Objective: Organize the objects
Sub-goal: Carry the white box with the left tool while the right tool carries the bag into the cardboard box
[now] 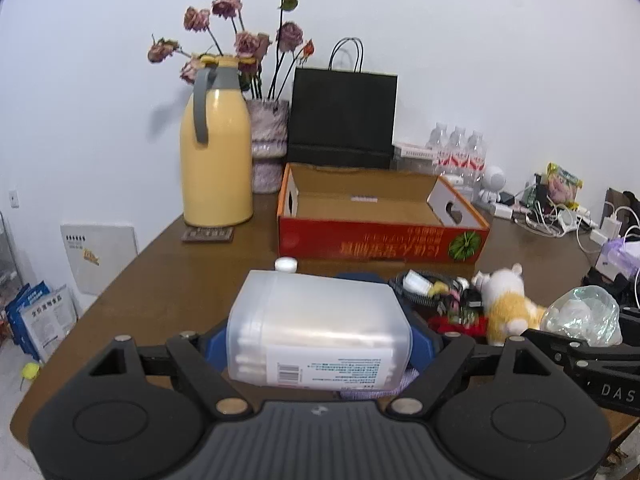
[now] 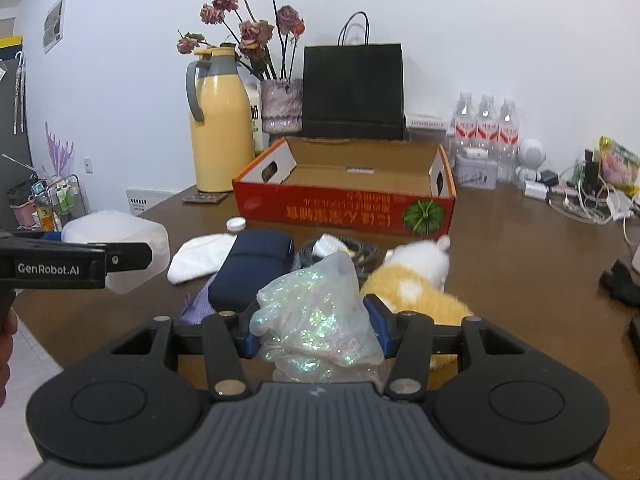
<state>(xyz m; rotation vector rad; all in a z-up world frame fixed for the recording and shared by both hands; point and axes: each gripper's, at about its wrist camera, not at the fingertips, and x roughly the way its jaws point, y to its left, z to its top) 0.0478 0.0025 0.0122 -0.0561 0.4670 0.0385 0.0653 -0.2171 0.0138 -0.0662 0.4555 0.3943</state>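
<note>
soft, even indoor light is filling both views, bouncing off the white wall [image 1: 440,20] and laying only faint shadows behind the dried flowers [image 1: 240,20]. the fisheye lens is bending the table [image 2: 520,260] edge and darkening the frame corners. the plush toy [image 2: 416,280] is smearing with motion blur, and the glitter bag [image 2: 316,320] is catching small sparkles.

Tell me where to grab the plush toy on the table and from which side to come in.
Grip the plush toy across its orange back, the widest soft part showing. It lies low on the table, white head pointing toward the red box, so come from above, fingers closing across the body. The right gripper is nearest, but it already holds the glittery bag.
</note>
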